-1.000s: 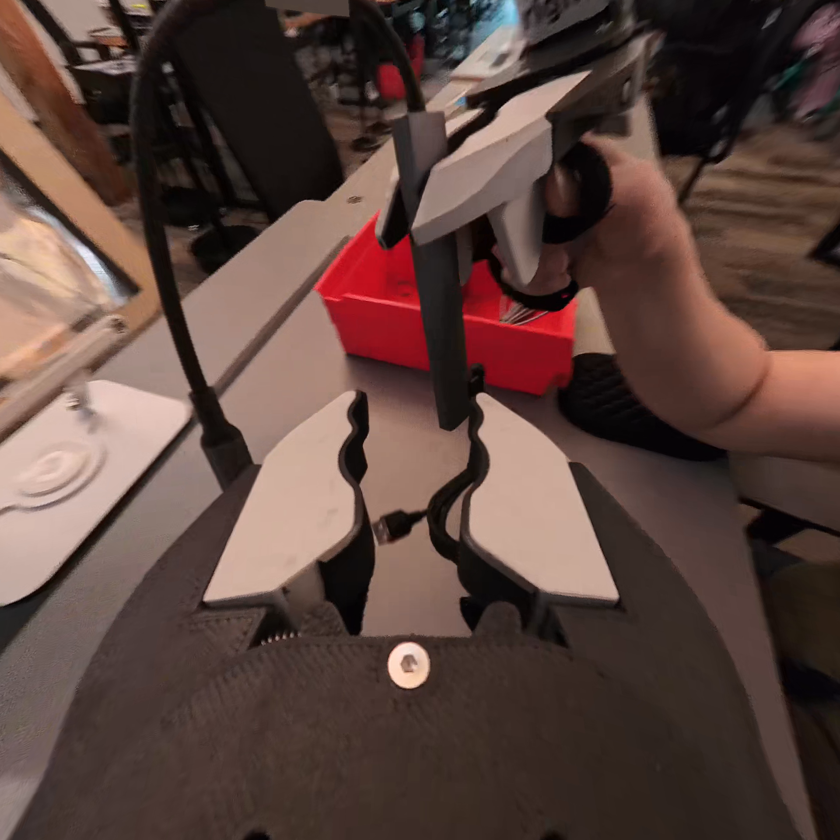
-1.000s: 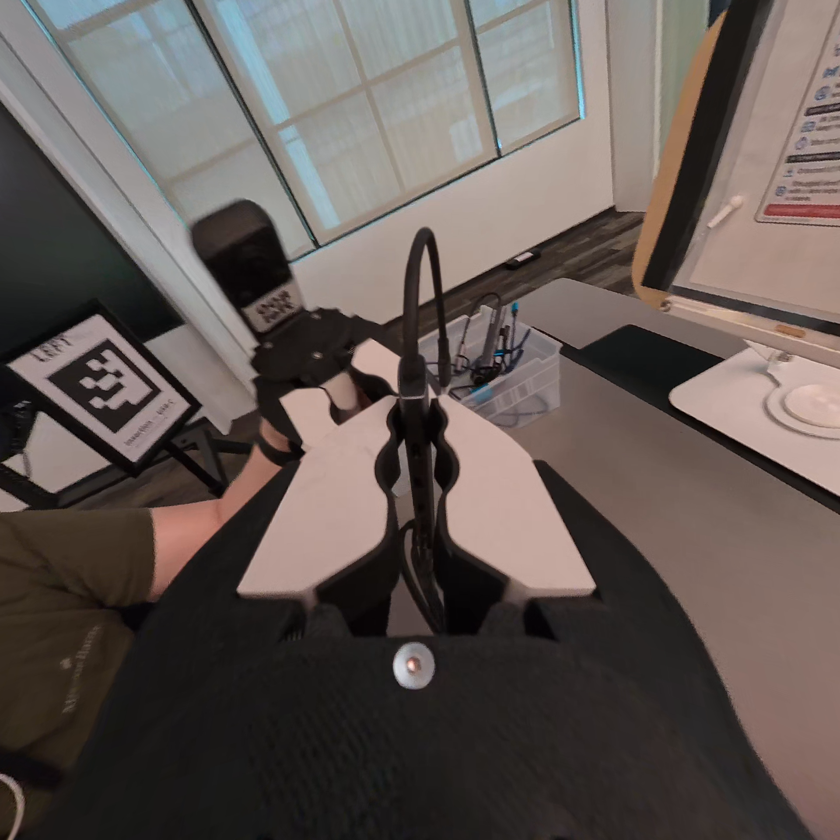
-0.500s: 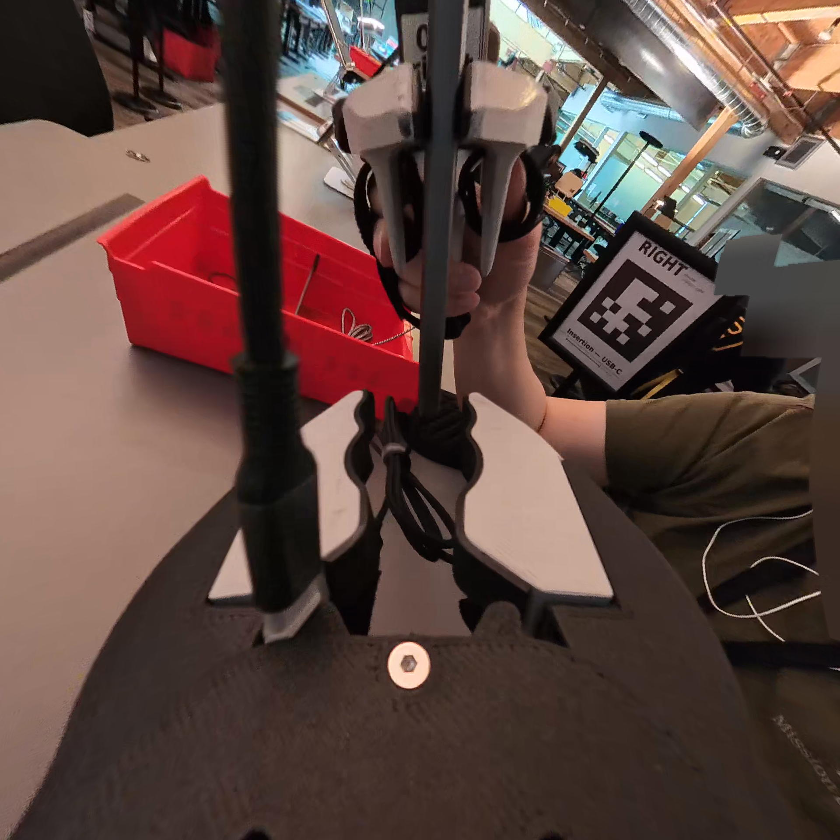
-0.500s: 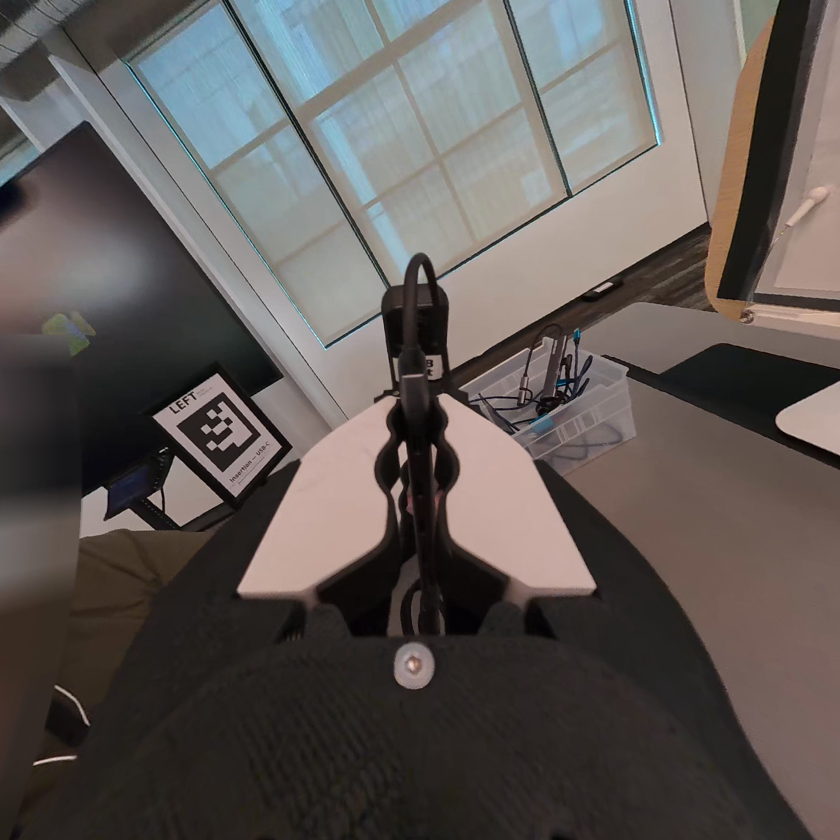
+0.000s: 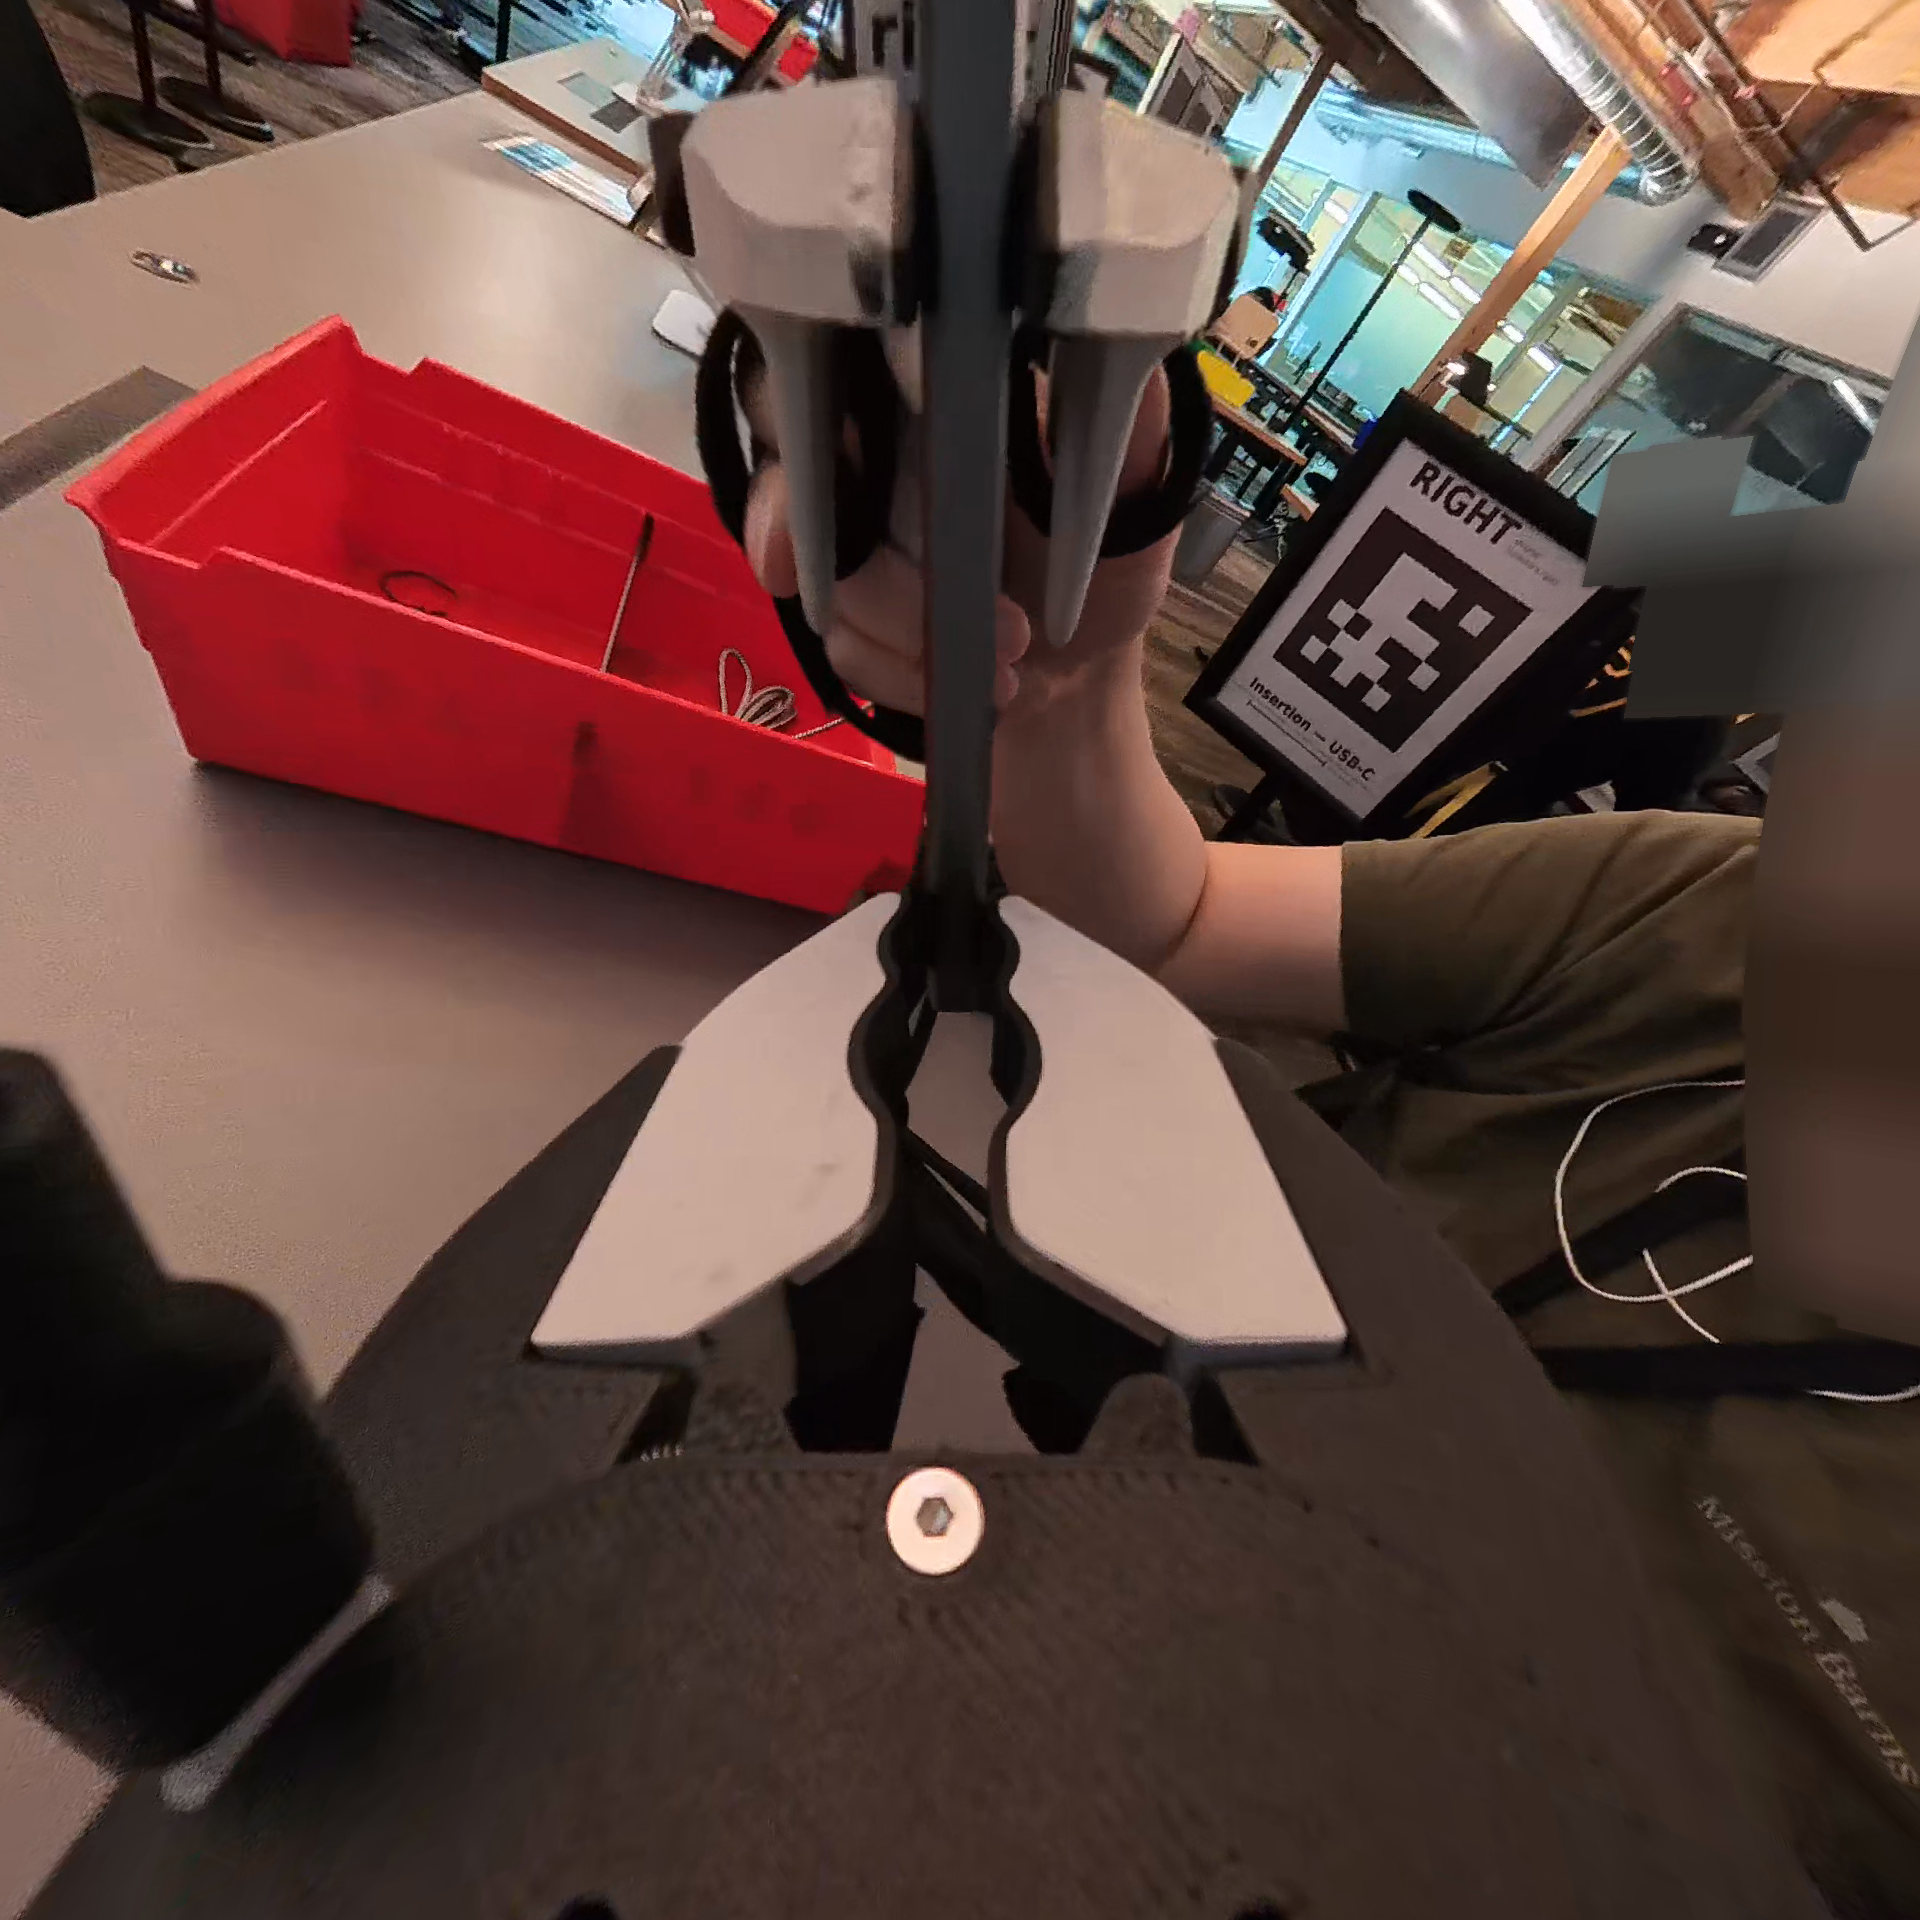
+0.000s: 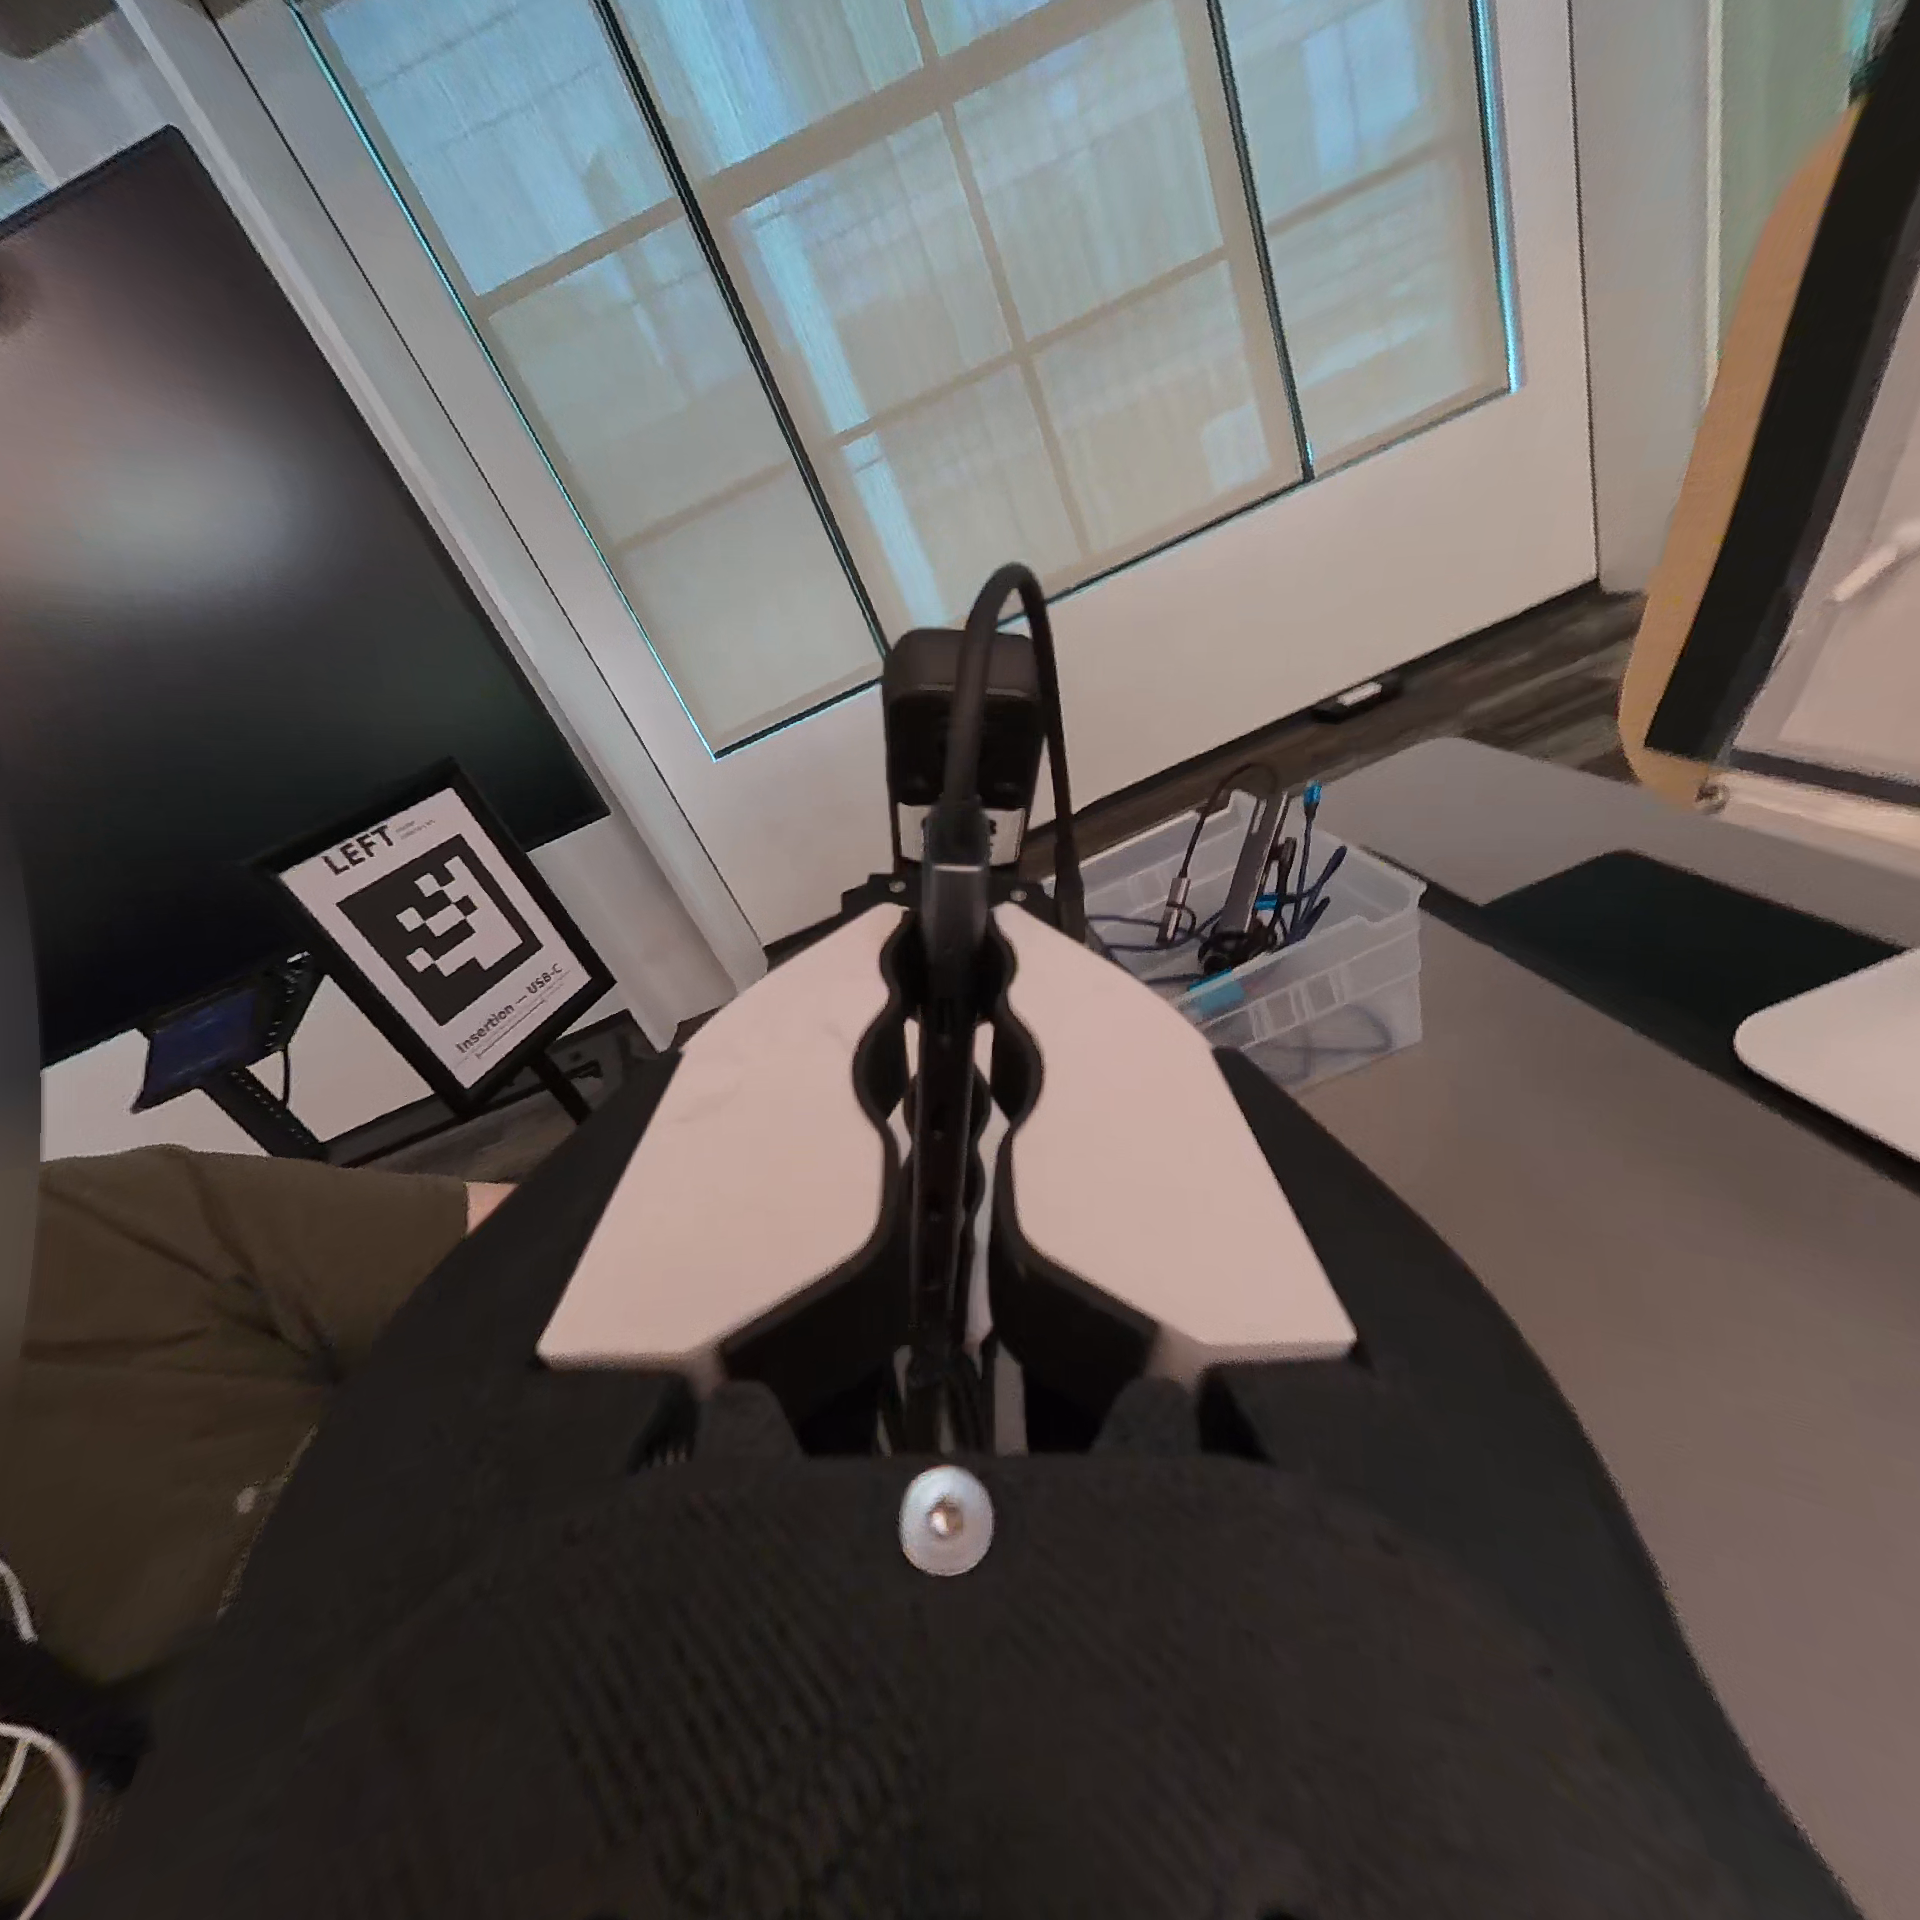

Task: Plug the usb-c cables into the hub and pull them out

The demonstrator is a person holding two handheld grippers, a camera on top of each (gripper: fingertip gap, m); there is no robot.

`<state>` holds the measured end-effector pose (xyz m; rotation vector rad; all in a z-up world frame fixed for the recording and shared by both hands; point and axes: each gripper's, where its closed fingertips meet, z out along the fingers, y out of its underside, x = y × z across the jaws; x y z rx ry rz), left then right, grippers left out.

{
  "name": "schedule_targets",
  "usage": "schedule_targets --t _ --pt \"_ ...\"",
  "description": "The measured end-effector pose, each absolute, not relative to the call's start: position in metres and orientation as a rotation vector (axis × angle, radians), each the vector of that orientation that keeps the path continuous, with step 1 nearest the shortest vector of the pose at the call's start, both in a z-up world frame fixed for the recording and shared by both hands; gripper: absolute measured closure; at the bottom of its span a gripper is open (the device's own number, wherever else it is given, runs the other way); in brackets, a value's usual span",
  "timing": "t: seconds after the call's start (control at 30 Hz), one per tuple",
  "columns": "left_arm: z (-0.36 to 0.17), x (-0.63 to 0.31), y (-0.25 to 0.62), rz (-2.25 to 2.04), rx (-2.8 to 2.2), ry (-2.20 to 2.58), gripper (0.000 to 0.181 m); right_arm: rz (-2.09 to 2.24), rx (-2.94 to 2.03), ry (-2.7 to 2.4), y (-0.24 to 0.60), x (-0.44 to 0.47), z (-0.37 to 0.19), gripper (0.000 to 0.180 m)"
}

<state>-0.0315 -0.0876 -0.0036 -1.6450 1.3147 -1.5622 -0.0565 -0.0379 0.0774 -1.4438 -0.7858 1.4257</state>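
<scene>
Here, your left gripper [image 5: 951, 961] has its jaws drawn narrow around the lower end of the hub [image 5: 961, 582], a slim dark grey bar standing upright between the tips; only its end sits in the front notch of the jaws, and thin black cable [image 5: 951, 1184] runs down through the gap behind it. At the lower left edge of that view a thick black cable plug [image 5: 156, 1475] looms, blurred and very close to the lens. Farther up the same bar your right gripper [image 5: 940, 623] faces you, its grey fingers [image 5: 805, 488] pointing down on either side of the hub, with your hand [image 5: 1091, 748] behind them. Beyond, a red bin [image 5: 312, 665] rests on the grey table [image 5: 364, 987], holding a few small wires, and a framed marker sign [image 5: 1392, 634] stands farther right.

From your right wrist view, the jaws of the right gripper [image 6: 951, 925] are clamped on the hub [image 6: 940, 1164], which lies edge-on down the whole slot between the white fingers [image 6: 748, 1143]. At the tips a USB-C plug [image 6: 954, 878] sits in line with the hub's end, and its black cable [image 6: 1023, 665] arches up and over to the right; you cannot tell from here how deep the plug is seated. Past it stands a clear bin of cables [image 6: 1320, 966], a second marker sign [image 6: 442, 935] and the window [image 6: 935, 343].
</scene>
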Motion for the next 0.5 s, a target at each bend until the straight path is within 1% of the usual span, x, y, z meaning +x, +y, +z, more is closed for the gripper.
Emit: schedule_targets --t 0.03,0.1,0.17,0.37,0.5 --pt "-0.002 -0.033 -0.088 -1.570 -1.638 1.313 0.170 1.412 -1.419 -0.789 -0.038 -0.057 0.080 0.167" --pt "0.001 -0.036 -0.085 -1.568 -1.630 1.300 0.171 1.349 -1.380 -0.800 -0.038 -0.059 0.082 0.151" --pt "0.006 -0.043 -0.082 -1.577 -1.621 1.283 0.171 1.227 -1.335 -0.811 -0.035 -0.060 0.084 0.142" --pt "0.035 -0.080 -0.068 -1.566 -1.554 1.169 0.171 0.853 -1.103 -0.837 -0.042 -0.060 0.098 0.137" --pt "0.050 -0.107 -0.061 -1.520 -1.508 1.111 0.171 0.844 -1.118 -0.850 -0.042 -0.069 0.090 0.135"
